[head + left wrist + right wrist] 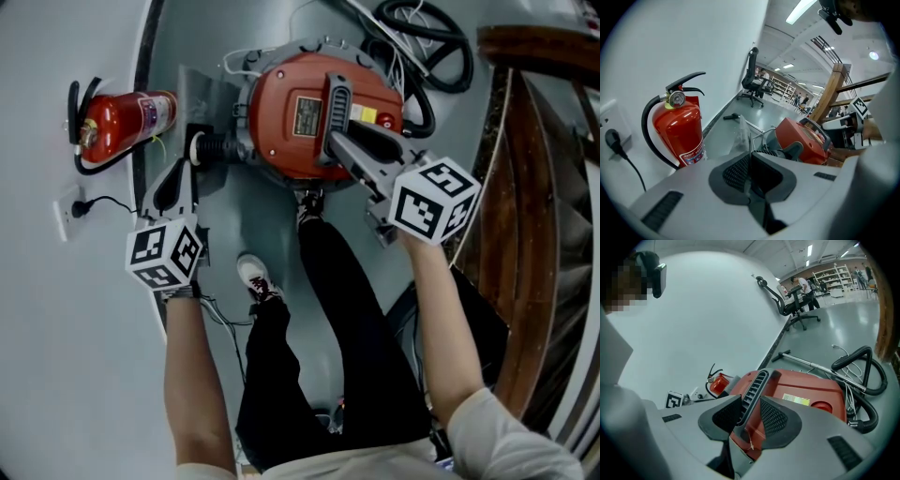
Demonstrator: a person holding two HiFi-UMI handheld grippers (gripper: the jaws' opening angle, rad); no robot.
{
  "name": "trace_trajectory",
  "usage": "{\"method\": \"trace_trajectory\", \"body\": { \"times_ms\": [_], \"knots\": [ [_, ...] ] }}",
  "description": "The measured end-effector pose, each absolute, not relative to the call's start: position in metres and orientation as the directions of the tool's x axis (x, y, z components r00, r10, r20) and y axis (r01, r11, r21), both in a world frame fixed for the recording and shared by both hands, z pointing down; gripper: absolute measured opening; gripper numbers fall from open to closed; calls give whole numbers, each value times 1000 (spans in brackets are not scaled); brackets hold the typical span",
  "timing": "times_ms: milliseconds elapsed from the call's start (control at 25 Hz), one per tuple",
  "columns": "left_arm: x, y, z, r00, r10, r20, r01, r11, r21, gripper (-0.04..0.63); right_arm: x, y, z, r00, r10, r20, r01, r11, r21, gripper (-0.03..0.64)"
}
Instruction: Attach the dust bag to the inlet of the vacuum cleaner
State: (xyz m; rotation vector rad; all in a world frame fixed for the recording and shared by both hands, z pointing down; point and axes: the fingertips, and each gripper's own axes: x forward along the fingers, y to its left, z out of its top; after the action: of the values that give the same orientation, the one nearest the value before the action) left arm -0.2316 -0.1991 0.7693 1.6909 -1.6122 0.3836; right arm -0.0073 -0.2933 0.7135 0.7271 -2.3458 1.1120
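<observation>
1. The vacuum cleaner sits on the floor just ahead of the person's feet. The right gripper is clenched on its ribbed grey handle, apparently to steady the body.
2. The dust bag, a thin pale sheet, is at the vacuum's left, between it and the fire extinguisher.
3. The left gripper has its jaws pressed together on what looks like the bag's thin edge.
4. The black corrugated inlet juts from the vacuum's left side, with the left gripper's tip right at it.
5. Judgement: the bag is brought to the inlet. No view shows whether it is seated, so pushing it on and letting go seem left.
</observation>
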Motion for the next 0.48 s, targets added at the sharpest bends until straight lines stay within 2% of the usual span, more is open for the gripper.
{"method": "trace_trajectory", "body": {
  "times_ms": [480],
  "knots": [
    [-220, -204, 762, 259, -753, 604, -898, 43, 438, 18, -9, -293, 712, -771, -280, 573, -618, 549, -563, 135]
  ]
}}
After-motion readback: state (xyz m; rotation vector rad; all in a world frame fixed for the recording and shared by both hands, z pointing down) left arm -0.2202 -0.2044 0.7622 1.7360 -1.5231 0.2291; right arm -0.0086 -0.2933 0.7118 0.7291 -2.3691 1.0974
